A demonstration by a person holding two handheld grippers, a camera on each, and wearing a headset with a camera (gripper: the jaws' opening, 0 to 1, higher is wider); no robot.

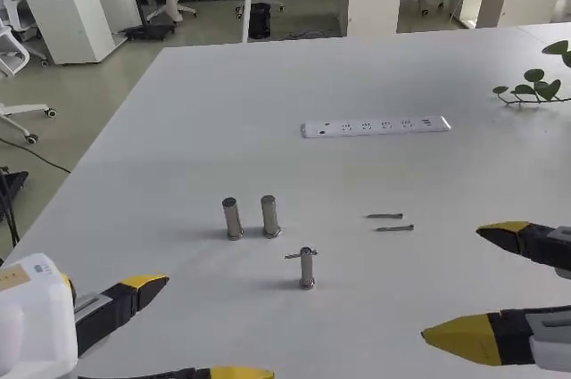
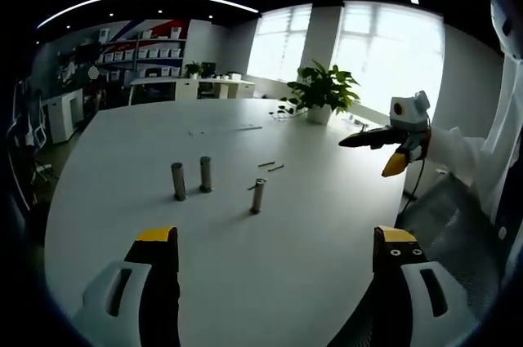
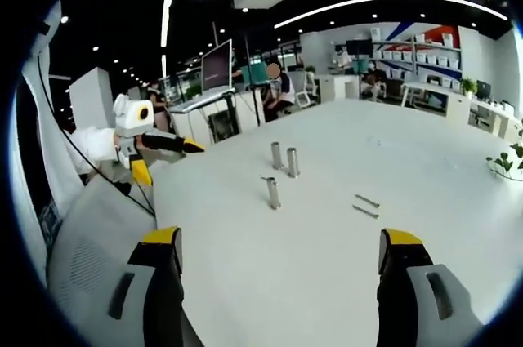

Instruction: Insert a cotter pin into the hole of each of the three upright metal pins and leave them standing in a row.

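Three upright metal pins stand on the white table (image 1: pixel 178 129). Two of them (image 1: pixel 232 218) (image 1: pixel 270 216) are side by side and bare. The third pin (image 1: pixel 307 268) stands nearer me and has a cotter pin (image 1: pixel 298 255) through its top. Two loose cotter pins (image 1: pixel 384 216) (image 1: pixel 394 228) lie to the right. My left gripper (image 1: pixel 192 330) is open at the bottom left, short of the pins. My right gripper (image 1: pixel 459 284) is open at the right edge, nothing between its fingers. The left gripper view has the pins (image 2: pixel 205 174) ahead, and the right gripper view has them (image 3: pixel 272 192) too.
A white power strip (image 1: pixel 376 127) lies across the table beyond the pins. A leafy sprig (image 1: pixel 535 86) reaches in at the far right edge. A potted plant (image 2: pixel 323 90) stands at the table's end. Desks and office chairs (image 1: pixel 13 49) stand beyond the table.
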